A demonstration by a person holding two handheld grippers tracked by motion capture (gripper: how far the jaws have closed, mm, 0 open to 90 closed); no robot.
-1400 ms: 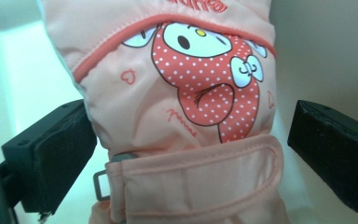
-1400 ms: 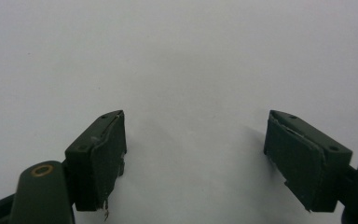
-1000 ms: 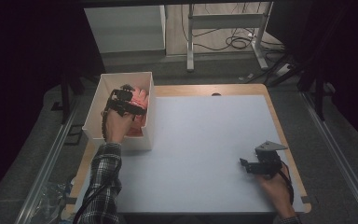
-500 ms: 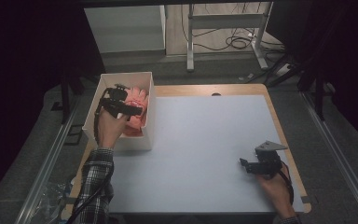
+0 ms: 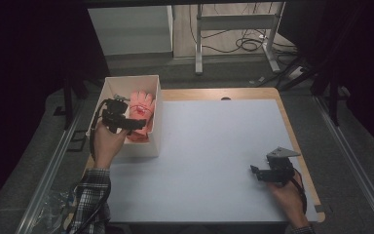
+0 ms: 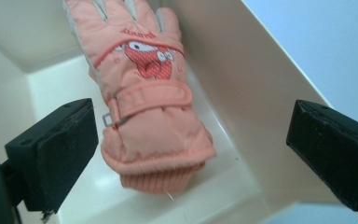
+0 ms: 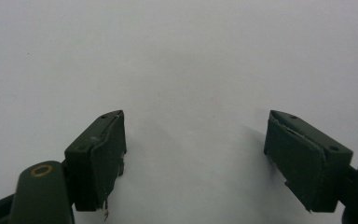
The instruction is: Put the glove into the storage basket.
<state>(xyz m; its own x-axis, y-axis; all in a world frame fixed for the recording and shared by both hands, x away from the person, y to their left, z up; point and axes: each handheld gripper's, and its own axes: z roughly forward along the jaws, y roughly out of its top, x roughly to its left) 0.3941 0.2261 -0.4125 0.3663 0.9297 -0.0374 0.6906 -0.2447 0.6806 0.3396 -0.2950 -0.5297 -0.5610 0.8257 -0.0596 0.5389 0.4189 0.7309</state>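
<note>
A person's left gripper (image 5: 135,126) hovers over a white open-topped box (image 5: 154,97) at the left edge of the table, its black jaws spread wide and empty. In the left gripper view the two blocky pads (image 6: 56,149) stand either side of a salmon-pink ski glove (image 6: 145,102), which lies flat on the box floor against the right-hand wall, cuff toward the camera and fingers pointing away. Neither pad touches it.

The step in hand looks like the reach for the glove, with the grasp not yet made. The next move likely calls for the gripper to sink into the box and close across the padded wrist or the ribbed cuff, keeping the far jaw clear of the box wall, which stands just beside the glove.

The glove is quilted, matt nylon, soft and puffy, with a knitted cuff, a buckled wrist strap, pale grey finger panels and a red cartoon owl stitched on the back. The box walls are thin, smooth and rigid.

The right gripper (image 5: 258,172) rests near the table's right edge, jaws wide apart and holding nothing over the plain white tabletop (image 5: 214,146).
</note>
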